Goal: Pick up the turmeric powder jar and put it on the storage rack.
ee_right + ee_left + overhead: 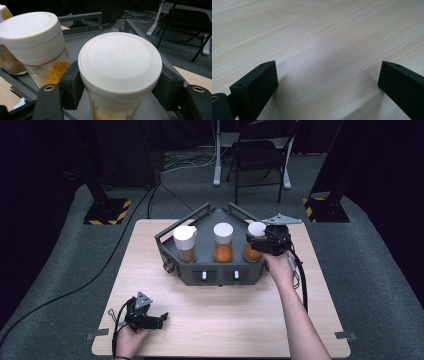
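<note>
The pale wooden table carries a dark grey rack at its far side, just below the right tongs and well apart from the left tongs, which rest near the table's near left corner.

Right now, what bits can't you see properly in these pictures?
- Right jar: its bottom, cut off by the right gripper view's lower edge.
- Left jar: lid shape, too small in the high view.
- Rack: front white tags, too small to read.
- Left gripper: body cut off.
</note>
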A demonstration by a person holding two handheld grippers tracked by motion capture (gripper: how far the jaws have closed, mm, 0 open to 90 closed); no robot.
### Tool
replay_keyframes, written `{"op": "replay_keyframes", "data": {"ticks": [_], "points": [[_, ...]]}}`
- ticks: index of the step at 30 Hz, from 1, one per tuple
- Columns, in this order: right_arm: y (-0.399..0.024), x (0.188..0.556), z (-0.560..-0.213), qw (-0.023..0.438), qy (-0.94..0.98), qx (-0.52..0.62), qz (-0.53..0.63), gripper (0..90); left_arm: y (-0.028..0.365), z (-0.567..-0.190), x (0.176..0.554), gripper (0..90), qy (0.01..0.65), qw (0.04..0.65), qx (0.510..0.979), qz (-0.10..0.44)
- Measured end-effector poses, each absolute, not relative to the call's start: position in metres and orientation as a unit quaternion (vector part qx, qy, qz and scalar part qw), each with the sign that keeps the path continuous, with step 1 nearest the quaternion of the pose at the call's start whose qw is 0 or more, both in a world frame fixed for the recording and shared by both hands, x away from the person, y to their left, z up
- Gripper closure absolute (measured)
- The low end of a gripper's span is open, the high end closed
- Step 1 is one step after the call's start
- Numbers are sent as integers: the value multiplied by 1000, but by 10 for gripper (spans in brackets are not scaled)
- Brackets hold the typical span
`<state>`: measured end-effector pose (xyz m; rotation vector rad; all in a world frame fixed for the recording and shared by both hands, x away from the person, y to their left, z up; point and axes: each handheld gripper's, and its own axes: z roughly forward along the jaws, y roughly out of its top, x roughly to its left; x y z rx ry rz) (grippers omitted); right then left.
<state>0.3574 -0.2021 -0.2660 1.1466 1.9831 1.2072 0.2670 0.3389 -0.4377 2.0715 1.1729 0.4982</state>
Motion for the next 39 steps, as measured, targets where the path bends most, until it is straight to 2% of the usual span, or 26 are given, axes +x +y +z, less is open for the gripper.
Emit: {"op": "replay_keyframes", "data": {"ticks": [5,10,14,24,39], "points": [[-203,357,-265,273,741,421,446,319,339,-438,267,25,452,347,799,192],[-202,356,-265,280,739,428,439,238,339,-438,267,25,452,347,799,192],[-205,358,-265,269,736,436,442,140,339,-438,267,25,452,347,799,192],[-221,345,-267,263,738,426,452,96,339,-438,267,25,452,347,799,192],[-254,314,-285,270,731,417,468,81,339,-438,267,25,452,348,799,192]]}}
